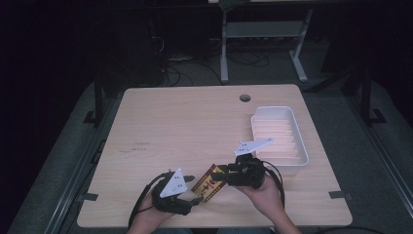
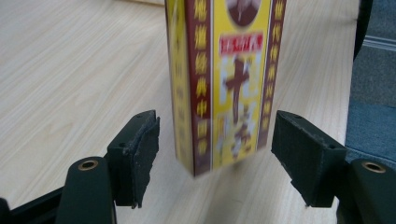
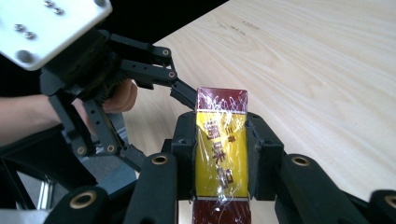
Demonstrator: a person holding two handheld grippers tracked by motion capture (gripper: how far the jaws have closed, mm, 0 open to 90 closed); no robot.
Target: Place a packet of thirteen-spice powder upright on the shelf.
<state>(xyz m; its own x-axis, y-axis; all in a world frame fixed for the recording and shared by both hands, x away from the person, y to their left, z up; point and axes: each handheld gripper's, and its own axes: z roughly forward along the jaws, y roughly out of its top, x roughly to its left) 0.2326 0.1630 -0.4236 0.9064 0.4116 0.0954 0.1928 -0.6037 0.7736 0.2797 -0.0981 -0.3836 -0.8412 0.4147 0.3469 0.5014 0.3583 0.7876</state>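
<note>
A yellow and dark red box (image 1: 209,183) wrapped in clear film hangs just above the near edge of the wooden table (image 1: 185,122). My right gripper (image 1: 222,174) is shut on one end of it, its pads pressed against the box's (image 3: 221,149) narrow sides. My left gripper (image 1: 194,194) comes in from the left, and its jaws stand open around the other end. In the left gripper view the box (image 2: 224,84) stands upright between the pads (image 2: 137,149) with a gap on each side. The left gripper (image 3: 116,79) also shows behind the box in the right gripper view.
A white ribbed tray (image 1: 302,146) stands at the table's right side, close behind my right hand. A round cable hole (image 1: 245,97) sits near the far edge. Metal desk legs (image 1: 224,58) and cables lie on the dark floor beyond.
</note>
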